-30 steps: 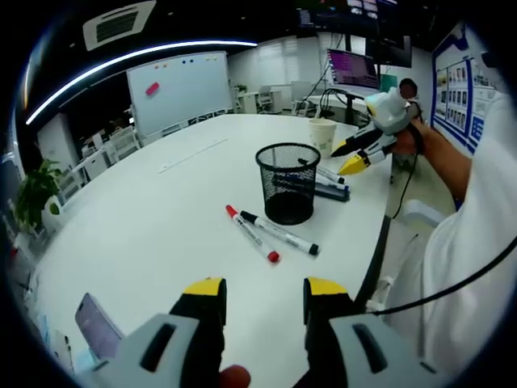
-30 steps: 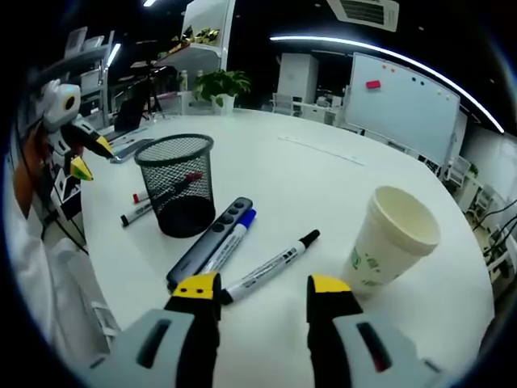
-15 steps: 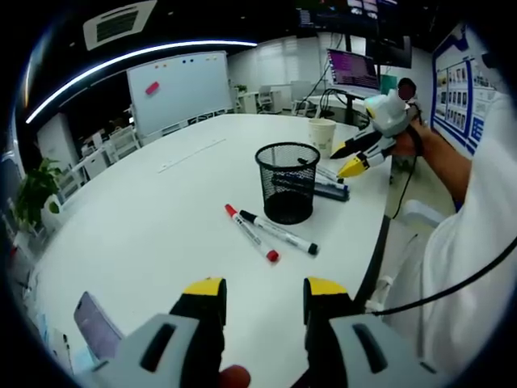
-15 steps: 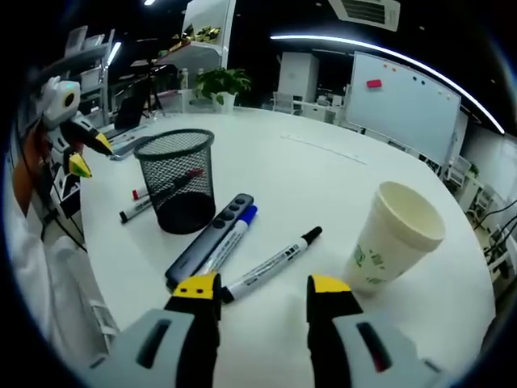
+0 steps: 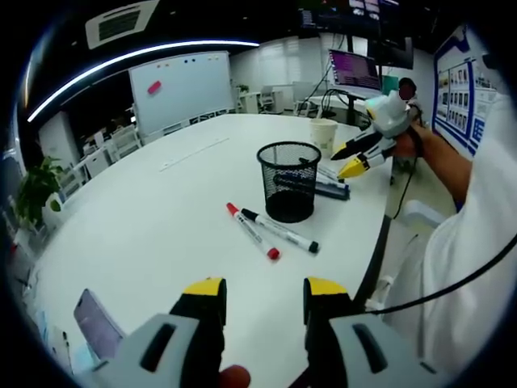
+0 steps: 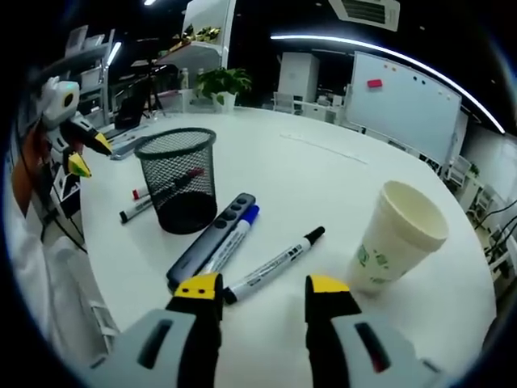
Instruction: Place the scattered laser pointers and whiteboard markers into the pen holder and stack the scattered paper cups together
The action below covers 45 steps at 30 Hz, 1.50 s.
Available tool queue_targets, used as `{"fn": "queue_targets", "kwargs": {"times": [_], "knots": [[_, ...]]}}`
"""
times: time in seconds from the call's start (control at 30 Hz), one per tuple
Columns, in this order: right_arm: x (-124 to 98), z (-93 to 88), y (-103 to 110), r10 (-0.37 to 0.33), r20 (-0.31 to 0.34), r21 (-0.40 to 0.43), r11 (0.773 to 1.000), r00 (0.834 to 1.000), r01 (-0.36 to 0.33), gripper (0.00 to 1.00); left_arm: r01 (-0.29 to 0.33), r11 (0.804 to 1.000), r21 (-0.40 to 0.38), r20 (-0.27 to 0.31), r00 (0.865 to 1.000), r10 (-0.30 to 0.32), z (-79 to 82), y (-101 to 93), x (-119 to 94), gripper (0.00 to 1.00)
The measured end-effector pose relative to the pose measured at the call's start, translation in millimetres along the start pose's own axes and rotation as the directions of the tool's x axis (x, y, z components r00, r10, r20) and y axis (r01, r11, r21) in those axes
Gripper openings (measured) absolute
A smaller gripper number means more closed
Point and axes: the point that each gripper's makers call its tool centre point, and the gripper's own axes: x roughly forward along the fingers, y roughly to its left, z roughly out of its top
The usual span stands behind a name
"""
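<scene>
We are hovering both open grippers over the table, nothing picked up so far.

Our right gripper (image 6: 257,284) is holding its jaws parted and empty just short of the black marker (image 6: 273,265), probably lining up to take it first. Using the mesh pen holder (image 6: 178,180) as our landmark, that marker, the blue marker (image 6: 232,240) and the grey laser pointer (image 6: 209,240) are lying just beside its base, and the paper cup (image 6: 394,236) is standing upright well apart from it. Our left gripper (image 5: 265,289) is also waiting open and empty, on the holder's other side, where the red marker (image 5: 251,231) and a second black marker (image 5: 279,231) are lying near it on the white table (image 5: 145,210).
</scene>
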Motion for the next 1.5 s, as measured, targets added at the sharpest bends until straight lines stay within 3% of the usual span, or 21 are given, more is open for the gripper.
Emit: {"fn": "queue_targets", "kwargs": {"times": [0.67,1.5], "knots": [[5.4,-8.0,6.3,0.026,-0.022,-0.012,1.000,0.999,-0.026,0.37,0.003,1.000,0.001,-0.005,1.000,-0.002,-1.9,-2.1,-0.1,0.39],[12.2,-10.0,6.4,0.007,-0.019,0.010,1.000,1.000,-0.007,0.30,0.004,1.000,-0.004,-0.009,1.000,-0.004,-4.9,0.4,1.4,0.39]]}}
